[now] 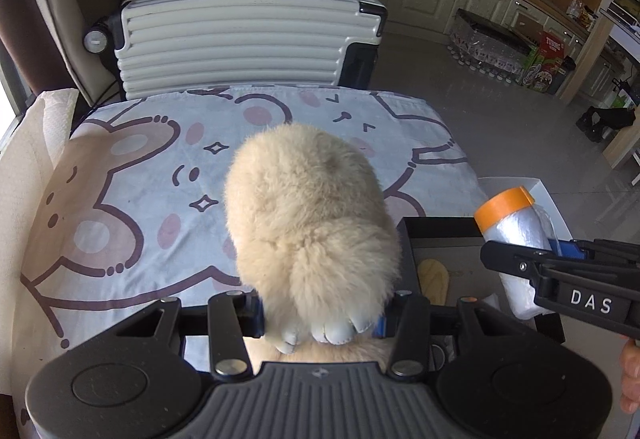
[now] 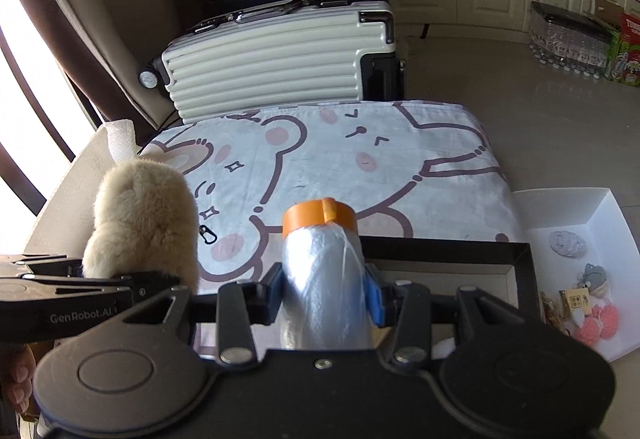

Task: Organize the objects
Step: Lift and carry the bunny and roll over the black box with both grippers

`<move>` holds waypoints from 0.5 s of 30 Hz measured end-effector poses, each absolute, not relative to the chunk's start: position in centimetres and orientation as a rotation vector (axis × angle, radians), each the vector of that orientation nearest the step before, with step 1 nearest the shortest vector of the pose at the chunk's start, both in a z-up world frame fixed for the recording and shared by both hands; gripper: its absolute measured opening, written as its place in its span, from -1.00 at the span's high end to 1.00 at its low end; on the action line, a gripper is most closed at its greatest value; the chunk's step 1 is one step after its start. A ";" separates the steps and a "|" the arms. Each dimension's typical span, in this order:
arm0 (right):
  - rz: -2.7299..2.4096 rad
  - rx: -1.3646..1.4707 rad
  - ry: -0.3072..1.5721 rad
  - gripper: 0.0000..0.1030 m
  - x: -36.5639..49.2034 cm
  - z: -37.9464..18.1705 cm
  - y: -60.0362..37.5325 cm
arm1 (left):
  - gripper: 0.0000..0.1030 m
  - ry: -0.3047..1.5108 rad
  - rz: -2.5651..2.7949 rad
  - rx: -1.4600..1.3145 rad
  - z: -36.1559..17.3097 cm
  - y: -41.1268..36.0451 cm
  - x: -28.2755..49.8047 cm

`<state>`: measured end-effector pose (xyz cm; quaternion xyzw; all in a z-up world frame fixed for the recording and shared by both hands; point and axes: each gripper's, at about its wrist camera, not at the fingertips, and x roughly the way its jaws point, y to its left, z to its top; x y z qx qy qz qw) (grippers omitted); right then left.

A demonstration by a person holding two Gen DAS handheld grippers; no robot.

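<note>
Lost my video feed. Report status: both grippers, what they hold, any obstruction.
Left gripper shut on plush toy. Right gripper shut on orange-capped roll. Both above bear-print cloth; black tray below. Nothing in the way.

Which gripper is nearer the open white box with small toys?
Right. The right gripper, holding the orange-capped roll, is beside the white box; the left gripper is farther left.

Ahead of both my claws the cartoon blanket (image 2: pixel 360 159) lies bare; beyond it the white suitcase (image 1: pixel 240 39) blocks passage, and the black tray (image 2: pixel 516 263) sits under my right claw.
</note>
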<state>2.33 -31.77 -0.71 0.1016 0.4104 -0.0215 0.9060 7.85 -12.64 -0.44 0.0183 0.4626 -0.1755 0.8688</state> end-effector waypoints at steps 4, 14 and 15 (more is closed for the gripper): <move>-0.087 0.225 0.848 0.18 1.4 -0.9 -33.9 | 0.10 0.972 -0.407 0.049 -0.8 -15.0 7.6; -0.193 0.262 0.850 0.18 -0.8 -1.4 -38.8 | 0.10 0.975 -0.493 0.033 -1.4 -20.4 7.1; -0.200 0.262 0.850 0.18 -1.0 -1.4 -39.2 | 0.10 0.978 -0.503 0.031 -1.5 -20.9 7.1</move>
